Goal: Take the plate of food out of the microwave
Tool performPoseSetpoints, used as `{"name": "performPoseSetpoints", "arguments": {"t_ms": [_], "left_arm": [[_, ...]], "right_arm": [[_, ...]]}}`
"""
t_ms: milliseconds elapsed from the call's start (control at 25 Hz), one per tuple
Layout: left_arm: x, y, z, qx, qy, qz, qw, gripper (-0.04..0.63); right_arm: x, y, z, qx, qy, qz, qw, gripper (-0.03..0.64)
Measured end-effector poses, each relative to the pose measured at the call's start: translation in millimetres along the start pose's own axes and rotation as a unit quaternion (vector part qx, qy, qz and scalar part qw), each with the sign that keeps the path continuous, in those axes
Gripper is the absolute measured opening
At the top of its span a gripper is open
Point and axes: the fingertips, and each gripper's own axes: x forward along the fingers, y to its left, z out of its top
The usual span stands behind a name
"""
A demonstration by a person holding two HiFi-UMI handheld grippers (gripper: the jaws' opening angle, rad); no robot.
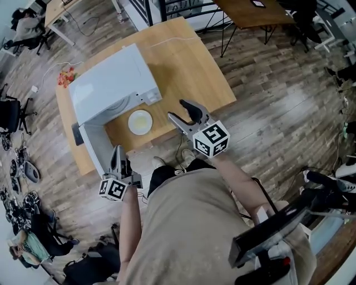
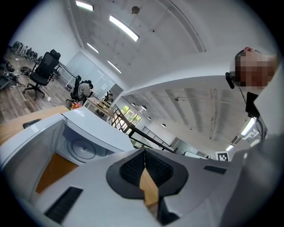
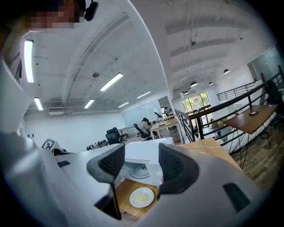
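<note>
A white microwave (image 1: 114, 83) stands on a wooden table (image 1: 189, 67) with its door (image 1: 94, 146) swung open toward me. A white plate (image 1: 139, 122) with pale food rests on the table just in front of the open cavity. My right gripper (image 1: 177, 109) hovers to the right of the plate, open and empty. In the right gripper view the plate (image 3: 142, 197) lies low between the jaws, well beyond them. My left gripper (image 1: 117, 150) is shut on nothing beside the door's free edge. The left gripper view shows the cavity and its turntable (image 2: 82, 150).
Something small and red (image 1: 65, 77) lies at the table's far left corner. A white cable (image 1: 167, 40) runs across the tabletop behind the microwave. Another wooden table (image 1: 250, 11) stands farther back; office chairs and bags (image 1: 22, 167) sit on the floor at left.
</note>
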Motion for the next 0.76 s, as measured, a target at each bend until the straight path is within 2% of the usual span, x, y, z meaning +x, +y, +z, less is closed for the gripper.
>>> {"name": "performPoseSetpoints", "arguments": {"t_ms": [240, 560, 760], "left_arm": [[19, -29, -27, -0.009, -0.009, -0.017, 0.9998, 0.005], [16, -64, -42, -0.035, -0.023, -0.037, 0.9984, 0.005], [14, -101, -42, -0.069, -0.027, -0.088, 0.9934, 0.006]], "right_arm": [[-22, -12, 1, 0.013, -0.005, 0.033, 0.999, 0.247], [-46, -4, 11, 0.015, -0.014, 0.074, 0.997, 0.247], [-58, 20, 19, 0.021, -0.014, 0.109, 0.994, 0.247]]}}
